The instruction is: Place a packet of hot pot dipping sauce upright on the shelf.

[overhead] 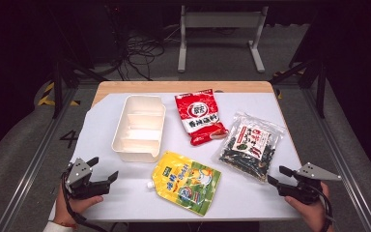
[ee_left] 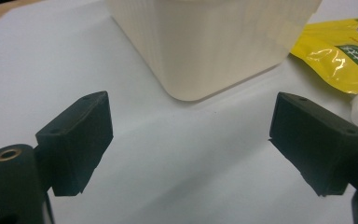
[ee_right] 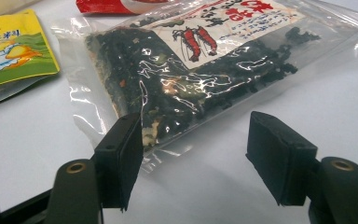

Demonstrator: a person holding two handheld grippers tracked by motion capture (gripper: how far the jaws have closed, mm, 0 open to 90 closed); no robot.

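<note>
Two grippers stood open and empty; the right gripper (ee_right: pixel 193 156) approached the dried-seaweed bag (ee_right: pixel 200 70), likely needing to close on its near edge; the left gripper (ee_left: pixel 191 144) faced the white bin (ee_left: pixel 214 42).

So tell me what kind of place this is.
Probably a lab or data-recording workspace, not a kitchen: a white-topped table holding staged food packets beside a white bin, loose cables on the floor, and a metal frame behind.
</note>
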